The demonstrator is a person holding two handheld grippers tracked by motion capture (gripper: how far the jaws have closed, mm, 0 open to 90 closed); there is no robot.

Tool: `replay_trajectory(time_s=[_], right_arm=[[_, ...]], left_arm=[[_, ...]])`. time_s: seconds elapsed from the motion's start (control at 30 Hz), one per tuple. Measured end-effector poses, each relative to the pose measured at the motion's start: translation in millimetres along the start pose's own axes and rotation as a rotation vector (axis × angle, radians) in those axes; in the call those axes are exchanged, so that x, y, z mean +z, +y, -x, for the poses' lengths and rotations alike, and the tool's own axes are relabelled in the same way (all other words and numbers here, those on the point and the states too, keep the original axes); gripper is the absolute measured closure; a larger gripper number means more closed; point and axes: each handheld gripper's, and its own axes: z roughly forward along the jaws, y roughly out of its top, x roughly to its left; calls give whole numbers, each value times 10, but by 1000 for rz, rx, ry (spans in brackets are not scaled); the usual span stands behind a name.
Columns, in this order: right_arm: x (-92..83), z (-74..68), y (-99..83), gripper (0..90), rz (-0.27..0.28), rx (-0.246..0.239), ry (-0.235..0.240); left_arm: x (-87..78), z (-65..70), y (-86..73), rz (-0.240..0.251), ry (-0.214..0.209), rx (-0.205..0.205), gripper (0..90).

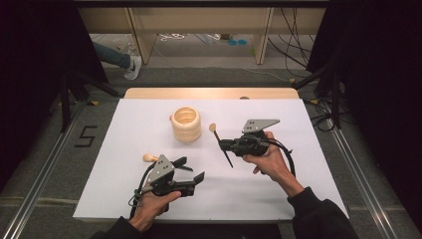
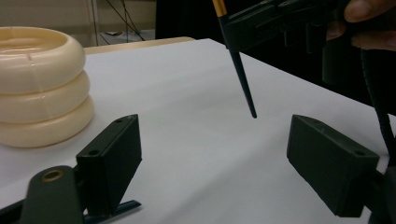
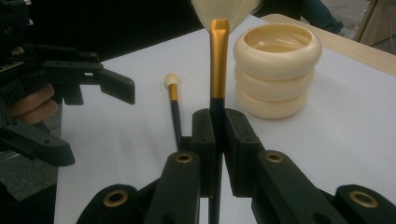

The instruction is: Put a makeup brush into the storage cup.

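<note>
A cream ringed holder (image 1: pixel 186 124) (image 2: pixel 39 88) (image 3: pixel 278 70) stands on the white table (image 1: pixel 298 129). My right gripper (image 1: pixel 223 145) (image 3: pixel 219 135) is shut on a black-handled brush (image 1: pixel 225 152) (image 2: pixel 240 70) (image 3: pixel 218 60) with a gold ferrule. It holds the brush off the table to the right of the holder, bristles toward the far side. A second brush (image 1: pixel 148 158) (image 3: pixel 173 100) lies on the table. Its handle runs under my left gripper (image 1: pixel 193 168) (image 2: pixel 219 158), which stands open just above the table with nothing between its jaws.
The wooden far edge of the table (image 1: pixel 209 92) lies behind the holder. Metal rails (image 1: pixel 45 164) run along the floor on both sides. Past the table, a person's leg and shoe (image 1: pixel 130 67) rest on the floor.
</note>
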Motion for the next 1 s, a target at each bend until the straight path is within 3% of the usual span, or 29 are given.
replay_trajectory(time_s=[0.07,0.1,0.17,0.4,0.67,0.7,0.73,0.9,1.0], right_arm=[[5,-12,-1,834,6,-15,-11],[21,-23,-3,834,22,-14,-3],[25,-60,-3,834,24,4,23],[110,-180,2,834,49,-10,88],[172,-242,-9,834,53,7,142],[172,-252,-7,834,55,10,141],[176,-261,-3,834,58,8,145],[204,-277,-2,834,66,-2,158],[207,-284,2,834,62,-2,153]], left_arm=[[27,28,10,-2,-6,3,174],[50,31,14,11,-16,16,175],[78,49,22,4,-13,4,182],[139,45,39,-16,-36,9,242],[215,70,23,-29,-69,-22,314],[218,72,22,-34,-66,-17,328],[218,91,16,-45,-72,-40,344],[251,71,12,-57,-88,-4,409],[271,85,1,-49,-90,-27,457]])
